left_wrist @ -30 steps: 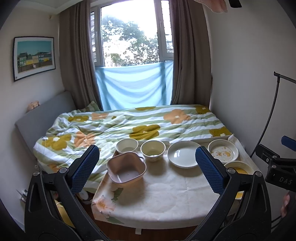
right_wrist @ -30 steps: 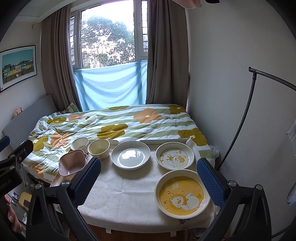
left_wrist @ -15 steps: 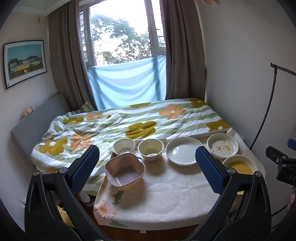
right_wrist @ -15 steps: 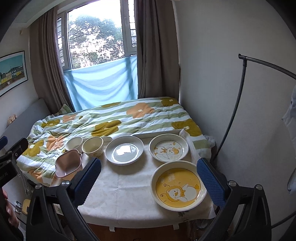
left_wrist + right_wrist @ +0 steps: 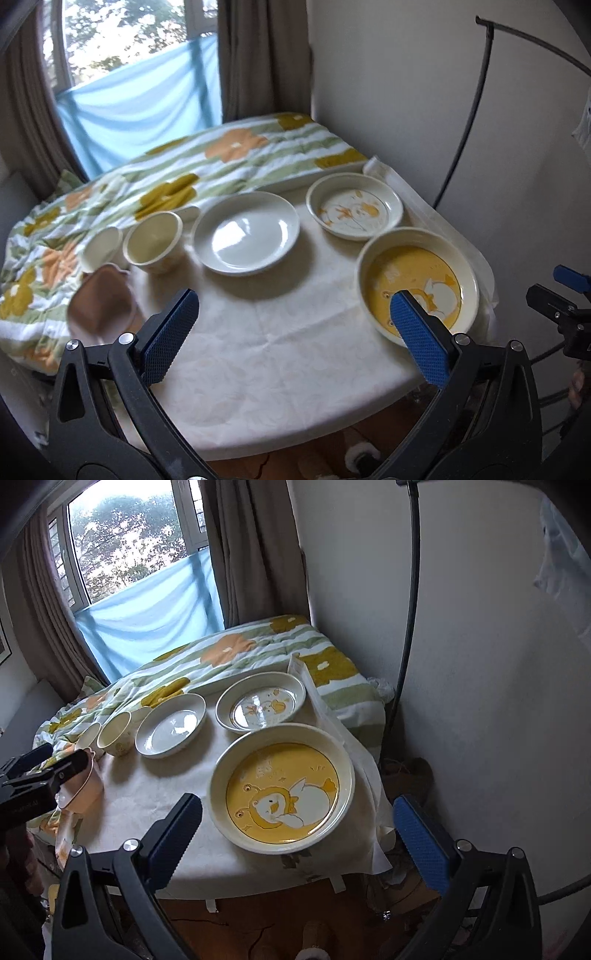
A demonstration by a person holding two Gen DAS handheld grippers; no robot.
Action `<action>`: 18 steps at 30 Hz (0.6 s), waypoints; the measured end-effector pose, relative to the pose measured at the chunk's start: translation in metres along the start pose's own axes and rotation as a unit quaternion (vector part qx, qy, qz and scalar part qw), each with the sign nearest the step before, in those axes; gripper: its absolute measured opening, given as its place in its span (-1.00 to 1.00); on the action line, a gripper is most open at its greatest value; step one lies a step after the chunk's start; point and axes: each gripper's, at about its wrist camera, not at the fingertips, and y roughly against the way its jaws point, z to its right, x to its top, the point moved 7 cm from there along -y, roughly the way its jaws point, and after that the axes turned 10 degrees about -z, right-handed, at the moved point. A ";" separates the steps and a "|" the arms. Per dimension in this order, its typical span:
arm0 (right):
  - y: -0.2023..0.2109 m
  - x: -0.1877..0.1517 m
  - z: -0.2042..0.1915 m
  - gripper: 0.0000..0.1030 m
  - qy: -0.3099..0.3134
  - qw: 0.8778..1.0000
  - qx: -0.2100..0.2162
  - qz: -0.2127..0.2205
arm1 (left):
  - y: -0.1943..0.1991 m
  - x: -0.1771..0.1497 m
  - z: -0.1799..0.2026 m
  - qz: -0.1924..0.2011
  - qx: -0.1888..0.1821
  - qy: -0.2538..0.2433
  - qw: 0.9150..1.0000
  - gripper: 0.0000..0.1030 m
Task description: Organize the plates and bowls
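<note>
On the white-clothed table (image 5: 288,354) stand a large yellow bear plate (image 5: 417,284) (image 5: 282,788), a small duck plate (image 5: 354,210) (image 5: 260,705), a plain white plate (image 5: 245,232) (image 5: 170,725), two cream bowls (image 5: 153,242) (image 5: 101,247) and a pink bowl (image 5: 101,302) (image 5: 79,786). My left gripper (image 5: 295,314) is open and empty above the table's front middle. My right gripper (image 5: 295,816) is open and empty, its fingers flanking the near side of the yellow plate.
A bed with a floral quilt (image 5: 184,173) lies behind the table. A white wall (image 5: 461,664) and a black curved stand (image 5: 408,627) are at the right. Curtains and a window are at the back. Wooden floor (image 5: 258,923) shows below the table's front edge.
Both grippers have moved forward, down and to the right toward the table. The dishes look much larger now. No dish has moved.
</note>
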 end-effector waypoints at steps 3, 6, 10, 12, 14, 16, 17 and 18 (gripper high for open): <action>-0.028 0.000 0.015 0.99 0.008 0.999 0.033 -0.031 | -0.050 0.002 0.026 -0.056 -0.046 -0.012 0.997 0.99; -0.058 0.001 0.028 0.89 0.004 0.995 0.070 -0.067 | -0.099 0.002 0.046 -0.105 -0.078 -0.015 0.991 0.99; -0.101 0.003 0.043 0.45 -0.008 0.988 0.104 -0.112 | -0.148 0.001 0.062 -0.155 -0.090 -0.025 0.984 0.54; -0.115 0.005 0.049 0.30 -0.010 0.985 0.118 -0.124 | -0.162 -0.001 0.067 -0.175 -0.093 -0.029 0.980 0.36; -0.125 0.008 0.051 0.19 -0.009 0.983 0.129 -0.131 | -0.173 -0.001 0.069 -0.187 -0.096 -0.031 0.977 0.27; -0.131 0.010 0.054 0.14 -0.007 0.982 0.134 -0.136 | -0.180 -0.002 0.071 -0.196 -0.103 -0.031 0.975 0.19; -0.133 0.010 0.054 0.07 -0.007 0.981 0.139 -0.138 | -0.183 -0.002 0.072 -0.200 -0.104 -0.031 0.974 0.17; -0.136 0.011 0.055 0.03 -0.006 0.980 0.142 -0.141 | -0.189 -0.002 0.073 -0.206 -0.104 -0.033 0.972 0.12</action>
